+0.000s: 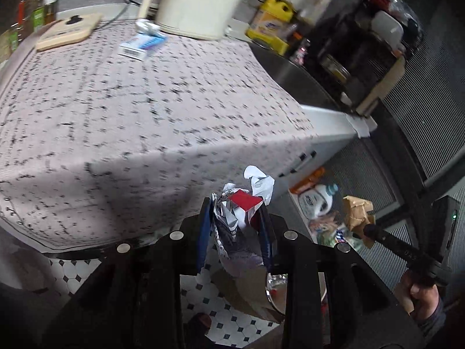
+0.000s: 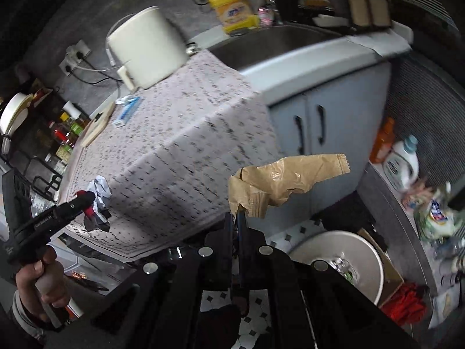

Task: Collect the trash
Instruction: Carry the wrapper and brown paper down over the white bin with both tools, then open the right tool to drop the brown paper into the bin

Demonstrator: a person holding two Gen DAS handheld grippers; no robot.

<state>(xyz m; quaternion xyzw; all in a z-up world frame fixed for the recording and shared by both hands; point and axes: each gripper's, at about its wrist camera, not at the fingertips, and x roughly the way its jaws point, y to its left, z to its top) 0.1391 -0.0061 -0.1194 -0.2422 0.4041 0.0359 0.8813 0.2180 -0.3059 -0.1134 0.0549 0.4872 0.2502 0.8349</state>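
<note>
Left wrist: both claws grip trash, left claw [image 1: 237, 218] crumpled wrappers [image 1: 247, 200], right claw [image 2: 237, 218] brown paper [image 2: 279, 183] (over patterned tablecloth [image 1: 130, 110])

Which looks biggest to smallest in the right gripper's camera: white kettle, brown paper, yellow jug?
1. White kettle.
2. Brown paper, almost as big, but nearest the camera, so unsure.
3. Yellow jug.

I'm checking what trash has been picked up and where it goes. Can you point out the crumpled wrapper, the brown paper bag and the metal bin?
crumpled wrapper [image 1: 238, 218]: left wrist view, on its middle between the fingers.
brown paper bag [image 2: 279, 180]: right wrist view, on its creased middle.
metal bin [image 2: 369, 258]: right wrist view, on its bare rim.
</note>
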